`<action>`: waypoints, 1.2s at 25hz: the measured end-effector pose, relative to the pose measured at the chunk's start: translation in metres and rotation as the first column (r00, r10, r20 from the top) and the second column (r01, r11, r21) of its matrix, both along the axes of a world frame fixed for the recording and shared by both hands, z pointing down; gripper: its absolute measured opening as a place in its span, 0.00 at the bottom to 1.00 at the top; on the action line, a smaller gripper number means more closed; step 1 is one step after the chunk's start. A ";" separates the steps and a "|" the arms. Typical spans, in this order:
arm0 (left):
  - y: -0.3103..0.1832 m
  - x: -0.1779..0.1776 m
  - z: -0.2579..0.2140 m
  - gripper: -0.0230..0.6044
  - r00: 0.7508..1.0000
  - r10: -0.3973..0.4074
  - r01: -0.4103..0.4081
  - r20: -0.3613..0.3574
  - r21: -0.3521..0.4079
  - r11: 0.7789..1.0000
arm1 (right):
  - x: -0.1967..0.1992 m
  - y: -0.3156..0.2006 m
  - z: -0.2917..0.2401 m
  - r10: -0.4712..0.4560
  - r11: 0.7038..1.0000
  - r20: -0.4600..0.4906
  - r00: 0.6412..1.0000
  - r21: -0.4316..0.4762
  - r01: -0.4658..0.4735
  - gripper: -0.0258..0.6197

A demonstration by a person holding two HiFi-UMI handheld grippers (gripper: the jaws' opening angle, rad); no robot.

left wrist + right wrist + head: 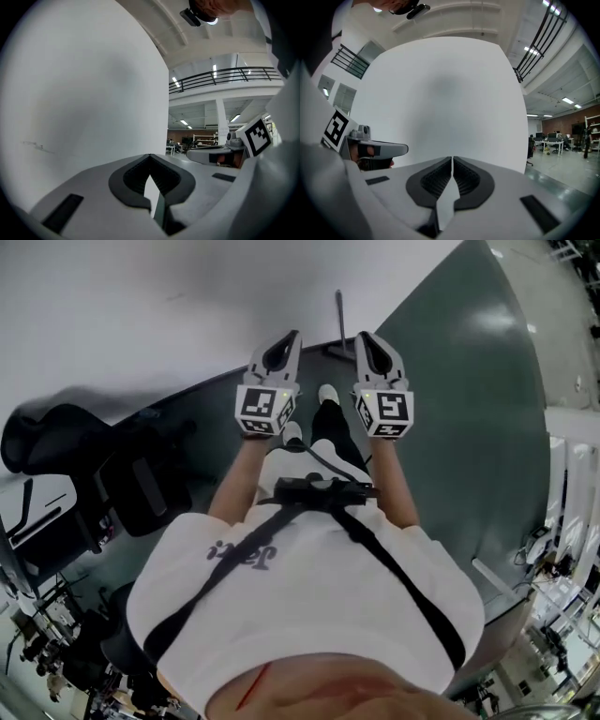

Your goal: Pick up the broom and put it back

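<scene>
Person standing on a dark green floor (469, 381), facing a plain white wall (187, 296), with a gripper in each hand held out level at waist height. The two are side by side and just apart.

Left gripper (292, 337): its own view shows the fingertips meeting in a point (150, 157). It is closed, with nothing between the jaws and only wall and a sliver of floor showing in the gap lower down.

Right gripper (362, 337): jaws pressed together with only a hairline slit between them (452, 160). It is closed and empty, with wall straight ahead of it. Each gripper shows at the edge of the other's view, marker cube (257, 135) facing back toward the person.

Broom (339, 320): a slim grey pole with a dark foot stands upright at the base of the wall. It is on the far side of the grippers, roughly in line with the gap between them, nearer the right one. It is apart from both and touched by neither. Detail is too small to make out the bristles.

Person wears a white shirt (309, 568) with black harness straps (394, 568) crossing it; white shoes (328, 394) show below the grippers.

A black office chair (56, 442) stands to the left, near the wall. Far right, beyond the wall's edge, there is open office space with desks (548, 140); a railing (225, 75) runs along the upper level.
</scene>
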State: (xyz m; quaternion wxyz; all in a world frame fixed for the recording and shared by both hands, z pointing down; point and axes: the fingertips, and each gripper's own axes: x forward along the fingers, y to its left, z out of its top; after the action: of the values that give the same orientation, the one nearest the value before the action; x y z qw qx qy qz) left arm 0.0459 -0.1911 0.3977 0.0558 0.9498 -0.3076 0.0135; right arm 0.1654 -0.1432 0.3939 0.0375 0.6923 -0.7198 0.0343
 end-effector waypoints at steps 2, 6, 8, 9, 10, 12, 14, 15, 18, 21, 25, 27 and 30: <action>-0.006 0.020 0.009 0.05 0.999 0.039 -0.038 0.018 -0.013 0.999 | 0.019 0.000 0.014 0.027 0.999 0.008 1.000 -0.033 -0.027 0.04; -0.013 0.063 0.038 0.05 0.992 0.115 -0.112 0.057 -0.054 0.992 | 0.061 0.002 0.053 0.080 0.991 0.029 0.996 -0.110 -0.076 0.04; -0.016 0.082 0.055 0.05 0.987 0.143 -0.138 0.076 -0.071 0.988 | 0.077 0.002 0.073 0.085 0.987 0.034 0.996 -0.140 -0.079 0.04; -0.018 0.090 0.064 0.05 0.985 0.154 -0.147 0.083 -0.080 0.986 | 0.083 0.002 0.083 0.082 0.986 0.033 0.996 -0.151 -0.076 0.04; -0.020 0.097 0.072 0.05 0.982 0.164 -0.156 0.089 -0.090 0.984 | 0.088 0.002 0.093 0.079 0.984 0.033 0.996 -0.164 -0.072 0.05; -0.023 0.110 0.085 0.05 0.979 0.180 -0.169 0.101 -0.106 0.980 | 0.098 0.003 0.113 0.075 0.978 0.037 0.996 -0.200 -0.067 0.05; -0.026 0.124 0.098 0.05 0.974 0.193 -0.179 0.116 -0.119 0.977 | 0.110 0.004 0.136 0.079 0.968 0.049 0.996 -0.244 -0.065 0.05; -0.029 0.130 0.106 0.05 0.972 0.198 -0.183 0.125 -0.126 0.975 | 0.116 0.003 0.148 0.083 0.962 0.057 0.995 -0.265 -0.065 0.06; -0.037 0.142 0.129 0.05 0.968 0.203 -0.181 0.146 -0.152 0.972 | 0.127 0.002 0.186 0.093 0.941 0.076 0.993 -0.332 -0.062 0.12; -0.045 0.152 0.151 0.05 0.964 0.207 -0.178 0.170 -0.171 0.969 | 0.135 -0.003 0.222 0.101 0.922 0.096 0.990 -0.383 -0.057 0.18; -0.061 0.161 0.179 0.05 0.962 0.200 -0.163 0.188 -0.197 0.967 | 0.141 -0.021 0.266 0.099 0.899 0.108 0.989 -0.435 -0.042 0.30; -0.069 0.162 0.194 0.05 0.961 0.191 -0.149 0.198 -0.212 0.966 | 0.142 -0.033 0.289 0.106 0.885 0.119 0.987 -0.464 -0.039 0.42; -0.078 0.164 0.214 0.05 0.960 0.186 -0.136 0.211 -0.232 0.963 | 0.141 -0.054 0.323 0.113 0.869 0.146 0.983 -0.495 -0.026 0.54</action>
State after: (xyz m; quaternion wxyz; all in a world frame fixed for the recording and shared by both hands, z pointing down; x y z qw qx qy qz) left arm 0.2104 -0.2694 0.6119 0.1208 0.9520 -0.2299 0.1617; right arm 0.3065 -0.1968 0.7170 0.1491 0.6801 -0.6625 0.2762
